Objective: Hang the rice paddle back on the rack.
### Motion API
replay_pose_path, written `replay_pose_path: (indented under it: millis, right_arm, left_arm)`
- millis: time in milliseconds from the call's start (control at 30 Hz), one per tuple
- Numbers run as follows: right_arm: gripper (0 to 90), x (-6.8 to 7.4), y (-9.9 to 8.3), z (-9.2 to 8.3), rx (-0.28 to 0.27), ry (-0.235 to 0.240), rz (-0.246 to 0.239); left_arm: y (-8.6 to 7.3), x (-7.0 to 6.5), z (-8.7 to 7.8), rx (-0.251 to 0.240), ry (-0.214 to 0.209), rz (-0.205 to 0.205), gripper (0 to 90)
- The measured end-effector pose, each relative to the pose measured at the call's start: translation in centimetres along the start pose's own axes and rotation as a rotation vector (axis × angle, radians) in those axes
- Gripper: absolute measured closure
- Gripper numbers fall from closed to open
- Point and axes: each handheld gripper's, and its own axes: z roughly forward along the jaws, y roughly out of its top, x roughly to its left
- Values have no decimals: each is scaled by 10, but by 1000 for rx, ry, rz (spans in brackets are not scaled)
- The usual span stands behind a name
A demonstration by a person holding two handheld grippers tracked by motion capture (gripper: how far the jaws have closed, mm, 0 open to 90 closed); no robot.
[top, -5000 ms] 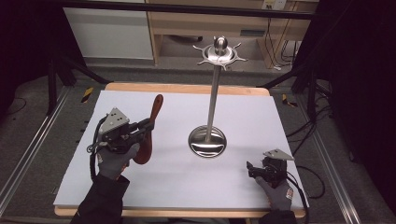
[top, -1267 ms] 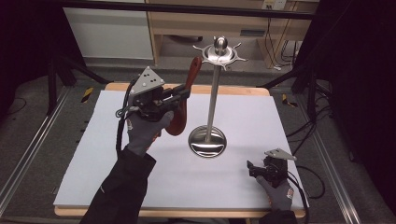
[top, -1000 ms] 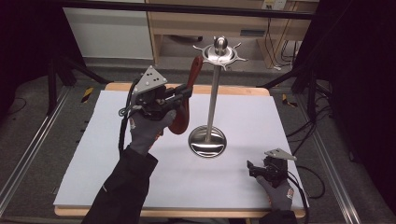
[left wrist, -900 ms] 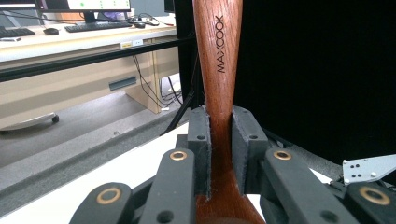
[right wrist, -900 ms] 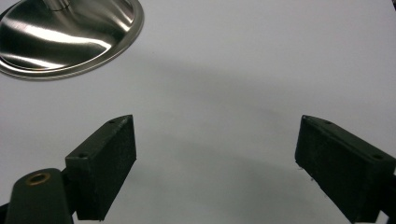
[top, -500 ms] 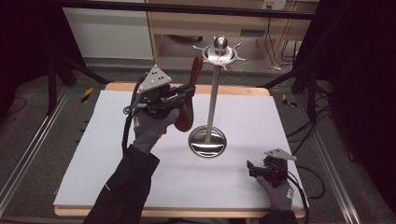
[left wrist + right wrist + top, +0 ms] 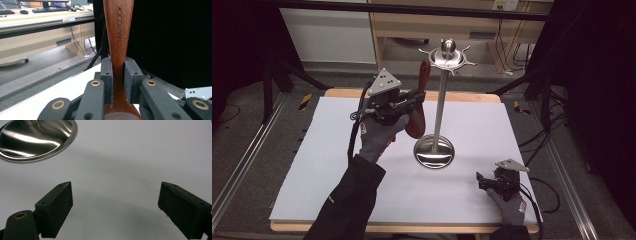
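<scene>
While my left gripper (image 7: pixel 414 100) hangs raised over the far left part of the white table (image 7: pixel 312 165), its pads clamp tight on the narrow neck of a brown wooden spoon (image 7: pixel 117 45). That spoon stands nearly upright, handle pointing up, lettering running along it, broad end low beside the steel pole. Just right of it rises the metal stand (image 7: pixel 439 100), round base flat on the table, hooked crown at top, spoon near but apart. Farther right, my right gripper (image 7: pixel 116 207) rests low near the front edge, jaws wide apart, nothing between them.
</scene>
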Motion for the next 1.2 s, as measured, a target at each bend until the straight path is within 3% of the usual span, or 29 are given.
replay_pose_path:
  millis: [700, 1200]
  right_arm:
    - [127, 0, 0, 0, -2, 2, 1]
    - [127, 1, 0, 0, 3, 2, 1]
  left_arm:
    - [-4, -2, 4, 8, 28, 19, 753]
    - [-27, 12, -21, -2, 7, 18, 655]
